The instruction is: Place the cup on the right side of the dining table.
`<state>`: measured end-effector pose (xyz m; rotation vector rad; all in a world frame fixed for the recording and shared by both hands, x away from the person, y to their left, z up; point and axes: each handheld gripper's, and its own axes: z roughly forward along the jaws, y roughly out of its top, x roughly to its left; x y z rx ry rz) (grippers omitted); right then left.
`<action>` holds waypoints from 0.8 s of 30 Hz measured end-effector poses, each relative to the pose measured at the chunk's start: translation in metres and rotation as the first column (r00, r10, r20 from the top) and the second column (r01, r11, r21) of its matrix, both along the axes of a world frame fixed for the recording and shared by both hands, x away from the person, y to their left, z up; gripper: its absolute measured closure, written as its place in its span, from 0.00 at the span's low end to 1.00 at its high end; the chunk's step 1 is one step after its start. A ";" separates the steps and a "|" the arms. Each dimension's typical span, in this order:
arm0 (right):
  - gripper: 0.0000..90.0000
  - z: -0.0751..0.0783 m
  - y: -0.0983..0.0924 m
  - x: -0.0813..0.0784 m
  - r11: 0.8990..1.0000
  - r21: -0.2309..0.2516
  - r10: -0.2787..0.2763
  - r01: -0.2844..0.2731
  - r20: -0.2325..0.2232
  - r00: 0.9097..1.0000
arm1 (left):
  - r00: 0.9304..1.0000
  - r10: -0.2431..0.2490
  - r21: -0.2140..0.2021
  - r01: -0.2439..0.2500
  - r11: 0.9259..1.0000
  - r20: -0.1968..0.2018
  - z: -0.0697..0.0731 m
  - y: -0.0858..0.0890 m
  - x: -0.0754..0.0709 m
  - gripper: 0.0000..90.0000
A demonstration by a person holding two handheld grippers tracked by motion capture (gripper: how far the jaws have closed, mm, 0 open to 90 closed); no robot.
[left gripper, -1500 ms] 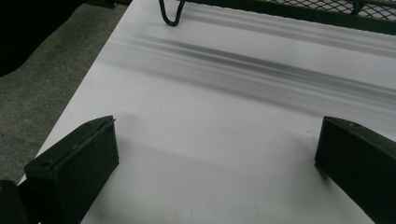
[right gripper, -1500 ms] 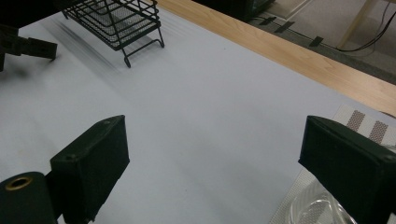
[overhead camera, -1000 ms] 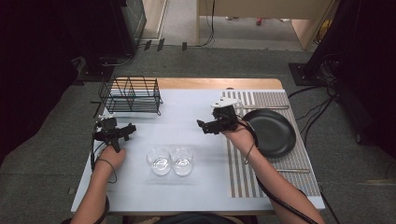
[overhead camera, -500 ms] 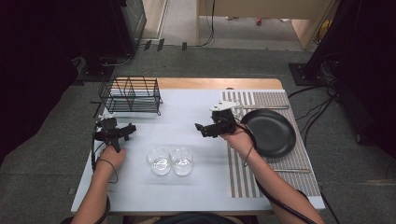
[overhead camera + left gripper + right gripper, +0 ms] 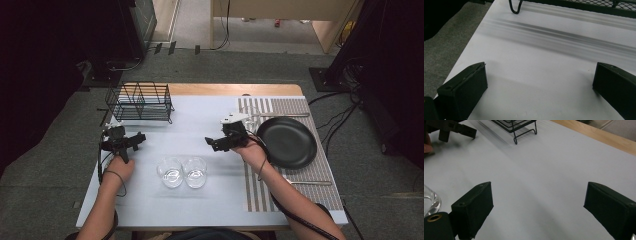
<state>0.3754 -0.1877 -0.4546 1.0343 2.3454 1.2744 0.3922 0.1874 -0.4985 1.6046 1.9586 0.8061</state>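
Observation:
Two clear glasses (image 5: 171,172) (image 5: 195,171) stand side by side near the table's front middle. My left gripper (image 5: 140,138) hovers at the left, aimed right toward the wire rack's foot (image 5: 515,7); its jaws are open over bare table (image 5: 539,87). My right gripper (image 5: 210,143) sits right of centre and points left, its jaws open with nothing between them (image 5: 537,207). The rim of one glass (image 5: 430,200) shows at the left edge of the right gripper view, beside the jaw. The left gripper (image 5: 454,130) also appears far off there.
A black wire rack (image 5: 140,102) stands at the back left. A black plate (image 5: 286,142) lies on a striped mat (image 5: 292,172) at the right, with cutlery (image 5: 272,115) behind it. The table's left edge drops to grey carpet (image 5: 446,45).
My right gripper has edged slightly left and toward the near side. The left gripper and the glasses have stayed put.

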 end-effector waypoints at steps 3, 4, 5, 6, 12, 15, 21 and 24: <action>0.09 -0.005 0.001 0.001 1.000 -0.002 0.003 -0.003 -0.007 1.000 | 1.000 0.000 0.000 0.000 1.000 0.000 0.000 0.000 0.000 0.00; 0.09 -0.006 0.001 0.002 1.000 -0.005 0.004 -0.004 -0.005 1.000 | 1.000 0.000 0.000 0.000 1.000 0.000 0.000 0.000 0.000 0.00; 0.09 -0.007 0.001 0.002 1.000 -0.009 0.005 -0.005 -0.007 1.000 | 1.000 0.000 0.000 0.000 1.000 0.000 0.000 0.000 0.000 0.00; 0.09 -0.009 0.002 0.002 1.000 -0.013 0.007 -0.007 -0.010 1.000 | 1.000 0.000 0.000 0.000 1.000 0.000 0.000 0.000 0.000 0.00; 0.23 -0.015 0.004 0.001 0.998 -0.053 0.012 -0.012 -0.017 1.000 | 1.000 0.000 0.000 0.000 1.000 0.001 0.000 0.000 0.000 0.00; 0.23 -0.019 0.004 0.002 0.998 -0.065 0.018 -0.019 -0.019 1.000 | 1.000 0.000 0.000 0.000 1.000 0.001 0.000 0.000 0.000 0.00; 0.23 -0.026 0.005 0.002 0.997 -0.073 0.025 -0.028 -0.044 0.999 | 1.000 0.000 0.001 0.000 1.000 0.001 0.000 0.000 0.000 0.00; 0.23 -0.027 0.007 0.002 0.997 -0.071 0.032 -0.035 -0.043 0.999 | 1.000 0.000 0.000 0.000 1.000 0.001 0.000 0.000 0.000 0.00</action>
